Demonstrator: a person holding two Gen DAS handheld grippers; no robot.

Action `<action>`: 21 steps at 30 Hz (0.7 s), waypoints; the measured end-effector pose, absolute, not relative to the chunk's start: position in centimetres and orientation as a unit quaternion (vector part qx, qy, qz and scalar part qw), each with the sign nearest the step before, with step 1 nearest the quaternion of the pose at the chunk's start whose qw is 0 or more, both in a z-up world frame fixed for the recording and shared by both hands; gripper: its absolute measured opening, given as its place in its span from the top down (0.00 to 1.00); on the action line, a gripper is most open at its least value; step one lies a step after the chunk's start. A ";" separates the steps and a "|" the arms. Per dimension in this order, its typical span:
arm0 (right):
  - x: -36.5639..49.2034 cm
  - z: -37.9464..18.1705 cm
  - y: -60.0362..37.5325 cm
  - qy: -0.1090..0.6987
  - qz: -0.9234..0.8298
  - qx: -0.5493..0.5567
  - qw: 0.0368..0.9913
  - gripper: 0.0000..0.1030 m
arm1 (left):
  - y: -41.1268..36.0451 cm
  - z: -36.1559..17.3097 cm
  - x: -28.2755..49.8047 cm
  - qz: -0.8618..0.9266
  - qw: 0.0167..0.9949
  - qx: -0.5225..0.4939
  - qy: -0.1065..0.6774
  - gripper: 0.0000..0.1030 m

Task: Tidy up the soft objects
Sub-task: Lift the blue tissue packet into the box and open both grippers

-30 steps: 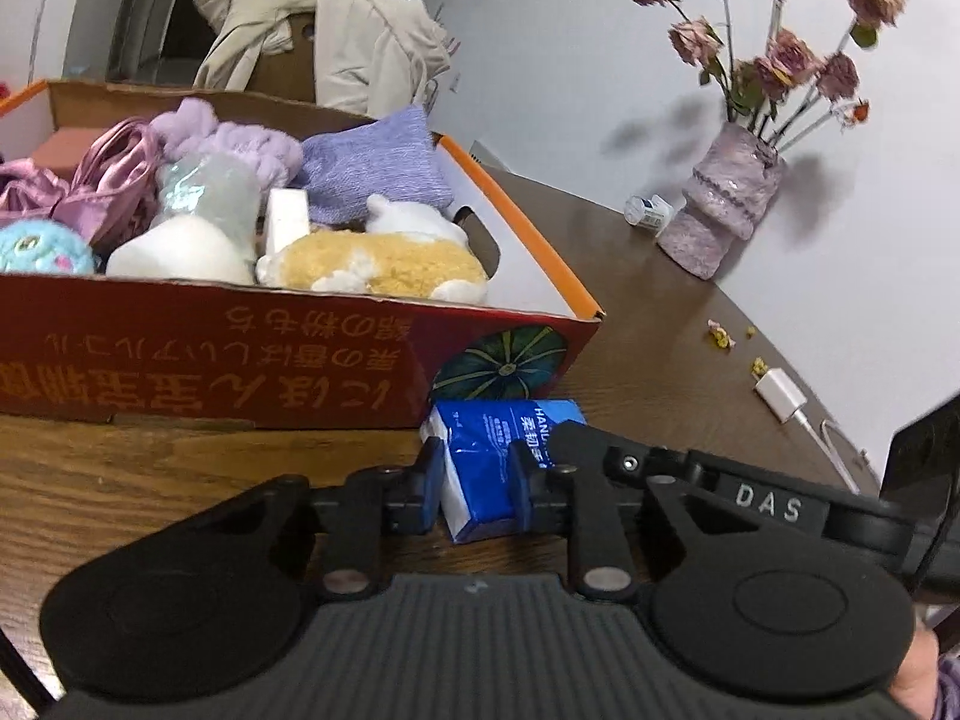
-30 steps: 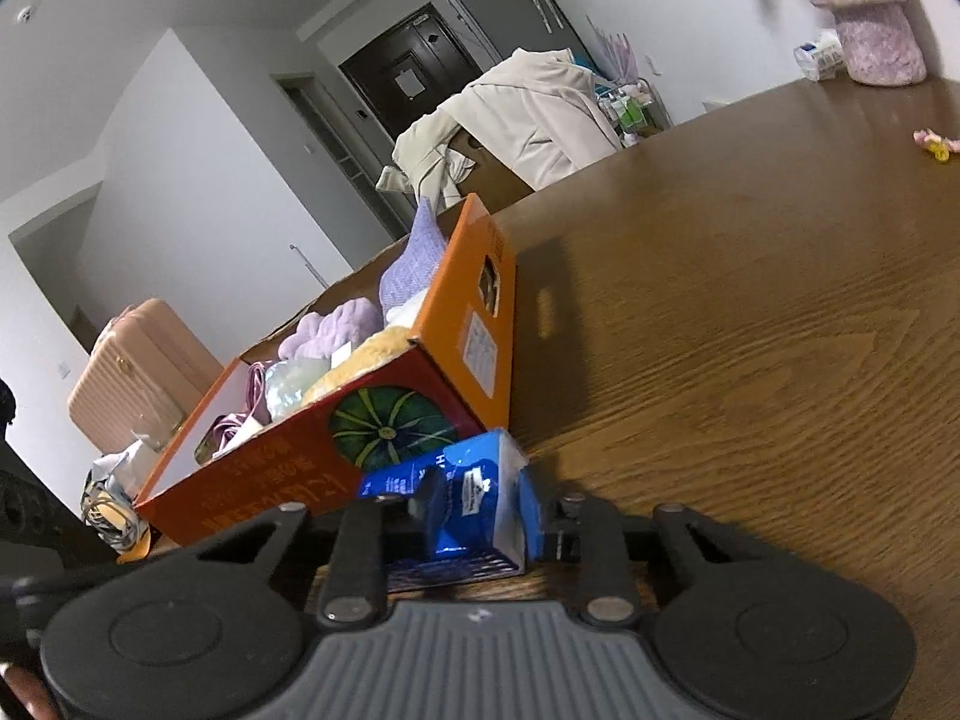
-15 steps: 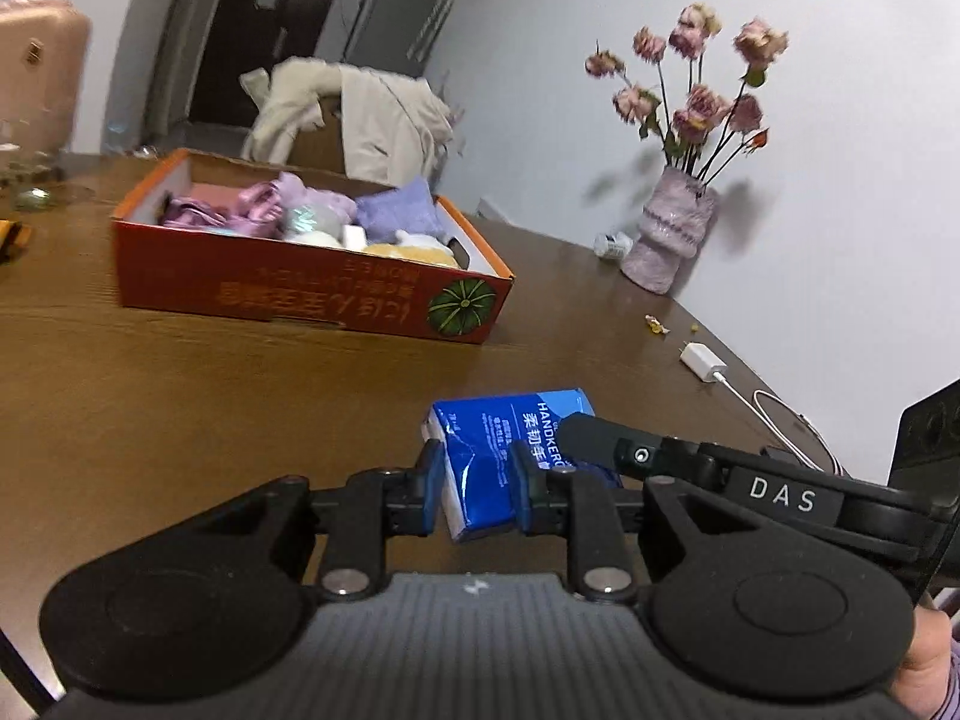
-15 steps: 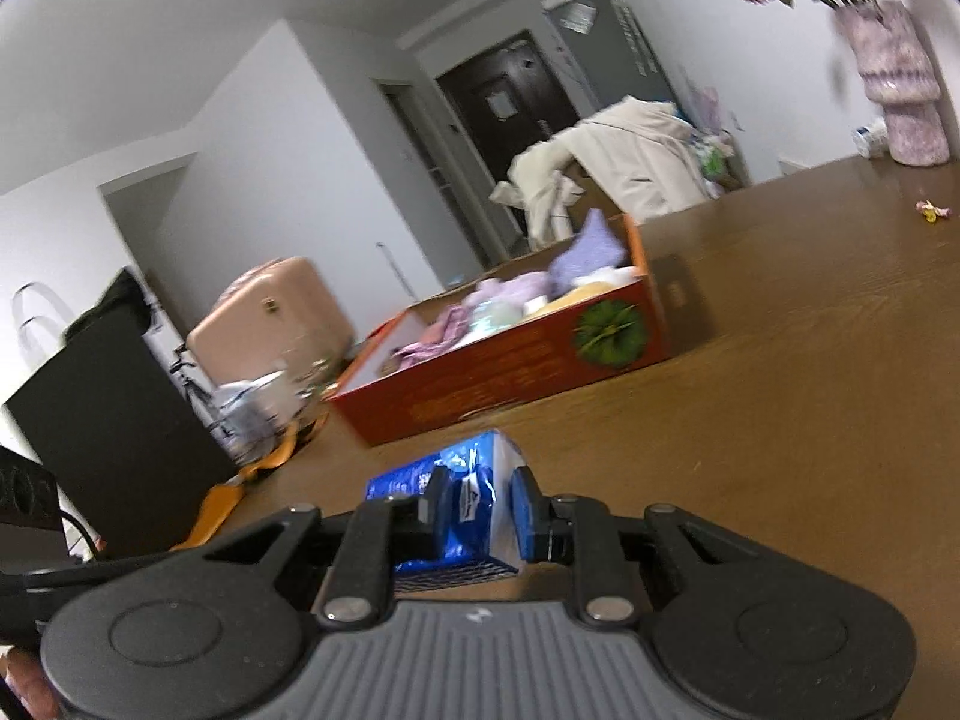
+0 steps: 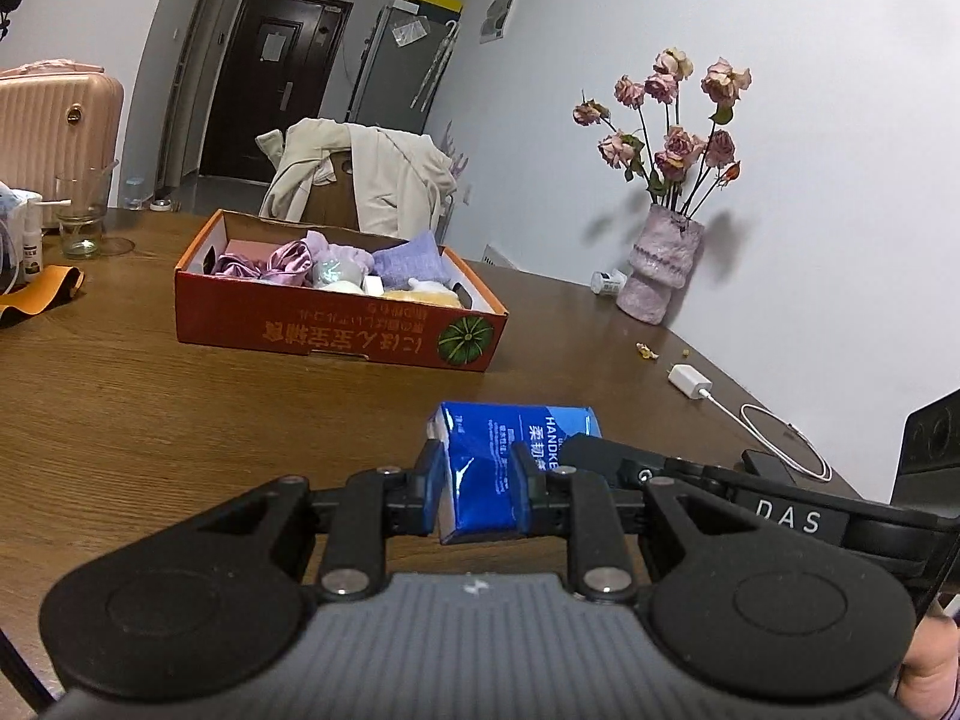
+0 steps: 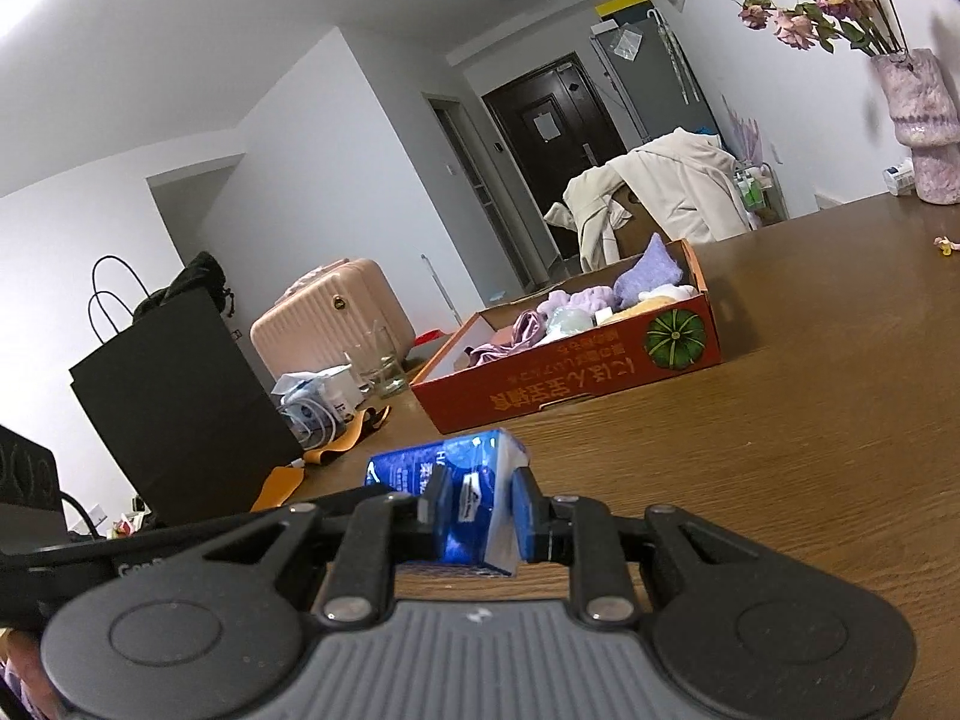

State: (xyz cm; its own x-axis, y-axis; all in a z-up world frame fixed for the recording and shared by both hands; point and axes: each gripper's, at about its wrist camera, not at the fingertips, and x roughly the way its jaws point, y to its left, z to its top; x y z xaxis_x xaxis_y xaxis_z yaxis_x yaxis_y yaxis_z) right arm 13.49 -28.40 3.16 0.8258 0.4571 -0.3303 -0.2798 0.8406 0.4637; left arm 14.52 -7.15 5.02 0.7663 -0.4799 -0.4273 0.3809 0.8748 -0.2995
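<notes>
- Left tool [image 5: 478, 495] is clenched on one end of the blue tissue pack [image 5: 510, 450], low centre of frame.
- Right tool [image 6: 474, 507] grips its other end.
- Box [image 5: 336, 333] of soft things sits mid-frame on the worktop [image 5: 150, 408].

The left gripper [image 5: 478, 489] points slightly downward over the table, its two fingers closed tight on one end of a blue tissue pack [image 5: 504, 450]. The right gripper [image 6: 478, 507] reaches in from the opposite side and pinches the same pack's other end. A bit of the person's hand [image 5: 927, 669] shows behind the left gripper's lower right edge.
</notes>
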 end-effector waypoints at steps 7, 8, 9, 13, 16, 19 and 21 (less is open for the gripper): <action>15.1 4.5 -27.5 0.212 0.201 0.185 0.939 0.80 | -6.2 5.9 16.4 -0.229 0.939 -0.106 0.235 0.78; 15.8 5.0 -27.2 0.209 0.203 0.180 0.939 0.80 | -6.0 6.3 17.2 -0.228 0.940 -0.108 0.228 0.78; 16.7 5.4 -27.1 0.207 0.206 0.177 0.940 0.80 | -5.7 6.7 18.0 -0.227 0.942 -0.109 0.223 0.78; 21.8 7.2 -26.3 0.205 0.220 0.177 0.937 0.80 | -4.4 8.6 22.9 -0.226 0.946 -0.117 0.202 0.78; 26.7 8.2 -25.7 0.210 0.226 0.188 0.933 0.80 | -3.5 9.9 28.0 -0.229 0.947 -0.114 0.195 0.78; 32.7 9.0 -24.4 0.220 0.226 0.183 0.931 0.80 | -2.7 10.4 33.9 -0.220 0.946 -0.113 0.211 0.78; 37.2 9.1 -23.4 0.234 0.225 0.183 0.928 0.80 | -2.1 10.2 37.8 -0.206 0.945 -0.113 0.229 0.78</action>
